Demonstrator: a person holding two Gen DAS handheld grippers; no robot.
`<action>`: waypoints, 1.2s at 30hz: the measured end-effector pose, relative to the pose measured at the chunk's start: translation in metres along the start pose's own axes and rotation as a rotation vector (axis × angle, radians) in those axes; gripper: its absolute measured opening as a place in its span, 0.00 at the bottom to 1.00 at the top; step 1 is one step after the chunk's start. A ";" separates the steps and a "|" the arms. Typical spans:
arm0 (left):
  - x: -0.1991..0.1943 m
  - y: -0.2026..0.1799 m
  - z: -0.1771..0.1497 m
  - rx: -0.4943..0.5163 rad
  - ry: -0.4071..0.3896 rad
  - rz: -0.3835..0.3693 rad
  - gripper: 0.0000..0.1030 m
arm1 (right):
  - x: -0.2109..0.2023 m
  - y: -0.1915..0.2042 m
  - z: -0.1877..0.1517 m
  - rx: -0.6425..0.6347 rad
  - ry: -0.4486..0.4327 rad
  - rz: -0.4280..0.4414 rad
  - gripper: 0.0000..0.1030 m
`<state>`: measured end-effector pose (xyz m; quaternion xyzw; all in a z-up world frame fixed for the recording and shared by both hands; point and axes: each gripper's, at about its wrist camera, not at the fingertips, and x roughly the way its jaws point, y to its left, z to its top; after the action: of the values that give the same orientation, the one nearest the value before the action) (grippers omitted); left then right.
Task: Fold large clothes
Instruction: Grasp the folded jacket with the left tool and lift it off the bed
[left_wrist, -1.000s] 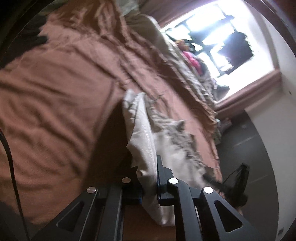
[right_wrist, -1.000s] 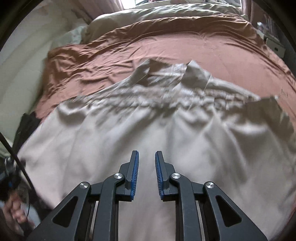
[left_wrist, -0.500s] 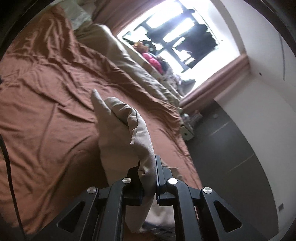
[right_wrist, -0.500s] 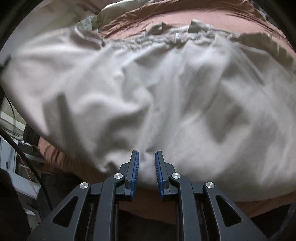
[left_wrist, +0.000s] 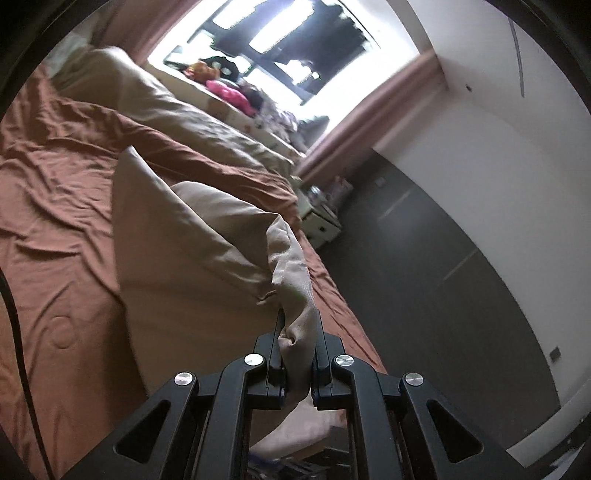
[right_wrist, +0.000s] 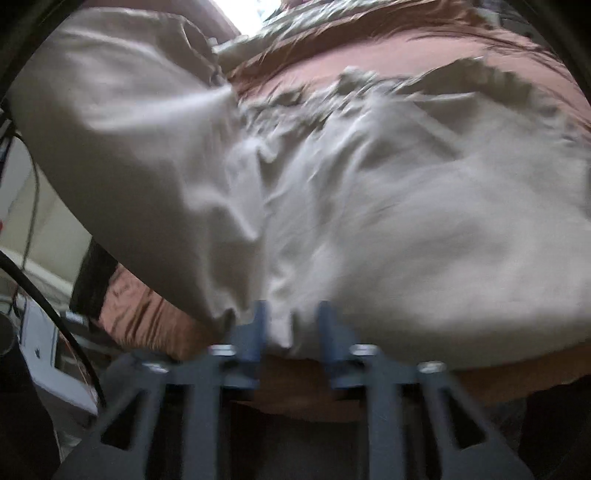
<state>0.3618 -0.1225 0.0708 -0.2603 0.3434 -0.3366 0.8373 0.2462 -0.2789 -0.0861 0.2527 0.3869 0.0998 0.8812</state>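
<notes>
Over the rust-brown bed sheet (left_wrist: 55, 229), the left gripper (left_wrist: 297, 347) is clamped on a bunched edge of the big beige cotton garment (left_wrist: 192, 251), which has come up higher off the bed than a second ago. The right gripper (right_wrist: 291, 328), nearly closed back then, is opening at the hem with fabric between its fingers. I'd say catch that hem squarely, keep both corners level, then fold over

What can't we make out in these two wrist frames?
- Left wrist: the beige garment below the left hand-held gripper is hidden by the gripper body.
- Right wrist: motion blur smears the right hand-held gripper, opening at the hem; contact unclear.
- Garment type: bunched, undeterminable.
</notes>
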 end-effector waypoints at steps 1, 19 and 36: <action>0.009 -0.006 -0.001 0.008 0.014 -0.006 0.08 | -0.014 -0.011 -0.001 0.025 -0.030 0.007 0.83; 0.241 -0.050 -0.131 0.017 0.460 0.020 0.08 | -0.139 -0.173 -0.071 0.343 -0.181 -0.027 0.83; 0.273 -0.102 -0.201 0.185 0.653 -0.026 0.24 | -0.177 -0.205 -0.103 0.463 -0.253 -0.020 0.83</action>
<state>0.3183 -0.4313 -0.0964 -0.0664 0.5579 -0.4426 0.6989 0.0463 -0.4818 -0.1400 0.4542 0.2886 -0.0325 0.8422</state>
